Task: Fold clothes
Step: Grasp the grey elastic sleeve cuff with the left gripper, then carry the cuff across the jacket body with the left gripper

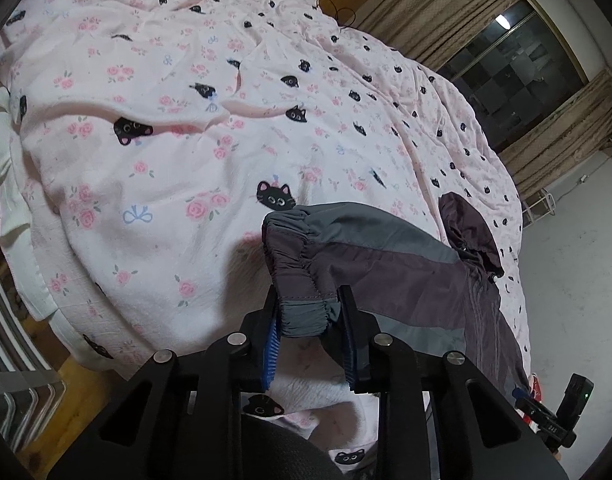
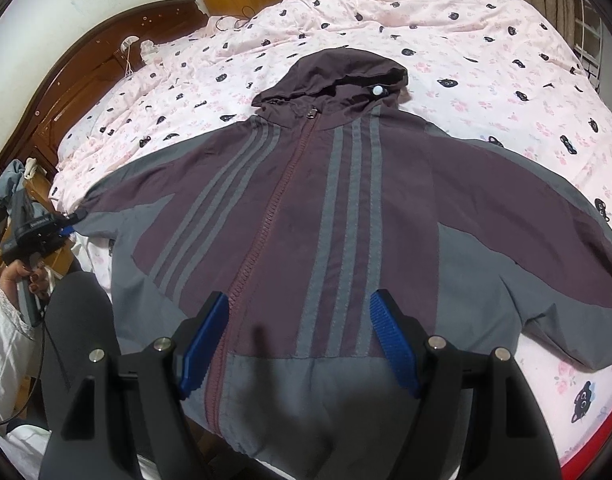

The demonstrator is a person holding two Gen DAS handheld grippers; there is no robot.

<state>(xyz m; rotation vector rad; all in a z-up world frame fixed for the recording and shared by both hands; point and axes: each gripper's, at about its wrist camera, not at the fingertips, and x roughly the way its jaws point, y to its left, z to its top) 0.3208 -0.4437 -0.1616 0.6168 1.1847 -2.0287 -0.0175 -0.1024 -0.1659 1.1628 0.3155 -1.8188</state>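
Observation:
A purple and grey hooded jacket lies front up and zipped on the bed, hood at the far end, both sleeves spread out. In the left wrist view my left gripper is shut on the gathered cuff of one sleeve, which is lifted a little off the quilt. In the right wrist view that gripper shows at the left sleeve's end, held by a hand. My right gripper hovers open over the jacket's lower front, beside the zip, with nothing between its pads.
The pink quilt with black cats and roses covers the whole bed. A dark wooden headboard stands at the far left, a window with brown curtains beyond the bed. The person's dark-clad leg is at the bed's near edge.

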